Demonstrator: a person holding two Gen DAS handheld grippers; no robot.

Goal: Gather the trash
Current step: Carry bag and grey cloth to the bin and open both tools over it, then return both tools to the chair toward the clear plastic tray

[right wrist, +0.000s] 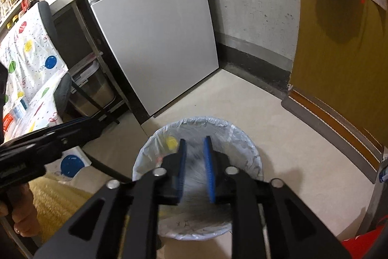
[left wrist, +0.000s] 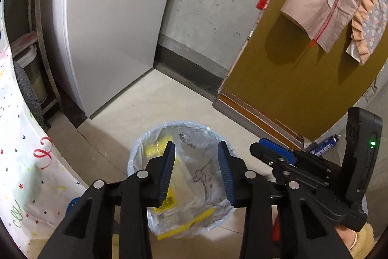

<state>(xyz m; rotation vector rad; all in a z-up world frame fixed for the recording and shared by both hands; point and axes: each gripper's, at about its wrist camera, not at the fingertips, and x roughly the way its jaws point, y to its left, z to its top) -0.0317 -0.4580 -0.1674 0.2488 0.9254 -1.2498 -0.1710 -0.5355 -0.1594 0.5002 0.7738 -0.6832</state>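
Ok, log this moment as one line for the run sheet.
phase: at bin | left tool: open, empty | right tool: open, empty | trash bin: lined, below both tools, holds yellow wrapper

Even, fairly bright indoor light is falling from above, casting soft shadows of hanging cloths on the yellow door (left wrist: 286,69). Fisheye distortion is bending the fridge (right wrist: 155,40) edges, dark vignetting is closing the corners, and motion blur is smearing the bin (right wrist: 242,137) interior in the right wrist view.

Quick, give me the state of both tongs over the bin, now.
Left tongs: open, nothing between the pads, above the lined trash bin.
Right tongs: open by a narrower gap, empty, above the same bin.
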